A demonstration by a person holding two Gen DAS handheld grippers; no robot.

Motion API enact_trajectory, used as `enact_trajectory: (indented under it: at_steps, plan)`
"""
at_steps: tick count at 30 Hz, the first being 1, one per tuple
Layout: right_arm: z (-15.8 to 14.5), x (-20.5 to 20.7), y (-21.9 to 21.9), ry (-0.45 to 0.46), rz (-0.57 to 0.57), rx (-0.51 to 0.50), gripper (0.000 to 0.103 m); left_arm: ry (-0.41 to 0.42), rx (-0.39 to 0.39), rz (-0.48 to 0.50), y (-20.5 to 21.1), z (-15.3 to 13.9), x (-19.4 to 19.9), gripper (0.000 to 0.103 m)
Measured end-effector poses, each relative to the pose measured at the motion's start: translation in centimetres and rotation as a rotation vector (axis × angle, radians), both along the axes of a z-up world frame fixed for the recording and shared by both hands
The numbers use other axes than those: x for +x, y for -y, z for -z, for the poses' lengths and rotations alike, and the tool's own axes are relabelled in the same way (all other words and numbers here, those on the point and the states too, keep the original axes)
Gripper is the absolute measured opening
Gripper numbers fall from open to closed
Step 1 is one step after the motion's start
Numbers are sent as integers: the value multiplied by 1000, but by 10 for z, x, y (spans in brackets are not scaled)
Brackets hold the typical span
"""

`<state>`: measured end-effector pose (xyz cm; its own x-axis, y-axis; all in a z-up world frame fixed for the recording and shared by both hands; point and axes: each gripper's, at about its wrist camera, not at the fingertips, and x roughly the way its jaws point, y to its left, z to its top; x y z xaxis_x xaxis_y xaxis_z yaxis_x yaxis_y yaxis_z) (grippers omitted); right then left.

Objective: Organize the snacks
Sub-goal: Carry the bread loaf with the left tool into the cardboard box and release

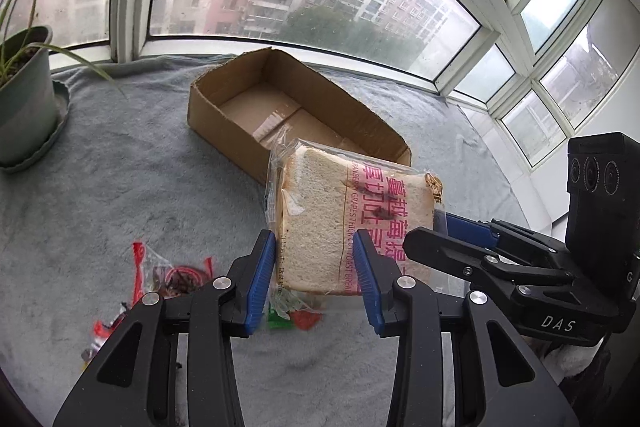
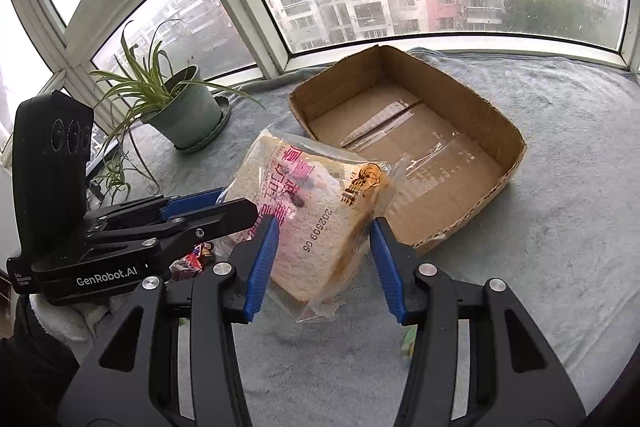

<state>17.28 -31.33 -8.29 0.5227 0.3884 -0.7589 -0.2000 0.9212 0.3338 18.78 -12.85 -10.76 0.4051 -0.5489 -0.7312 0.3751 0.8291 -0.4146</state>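
Observation:
A wrapped slice of toast bread [image 1: 320, 219] with pink print is held up above the grey cloth, just in front of an open cardboard box [image 1: 240, 87]. My left gripper [image 1: 316, 267] has its blue pads on the bread's two sides. My right gripper [image 2: 324, 259] has one pad against the bread [image 2: 316, 219] and the other just beside it, and also shows in the left wrist view [image 1: 460, 227]. The box [image 2: 500, 131] holds nothing. Loose red snack packets [image 1: 172, 275] lie on the cloth below the left gripper.
A potted plant [image 1: 24, 99] stands at the far left by the window, also seen in the right wrist view [image 2: 184, 115]. A grey cloth [image 2: 560, 227] covers the sill. Window frames run close behind the box.

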Motion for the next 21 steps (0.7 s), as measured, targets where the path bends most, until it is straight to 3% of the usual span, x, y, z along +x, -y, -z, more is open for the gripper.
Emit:
enact_trajectory:
  at_steps: [13, 21]
  plan:
    - [11, 56, 41, 0, 52, -36, 50, 14, 45, 35, 46, 1, 52, 38]
    - [28, 71, 49, -25, 62, -62, 50, -3, 71, 49, 63, 13, 71, 38]
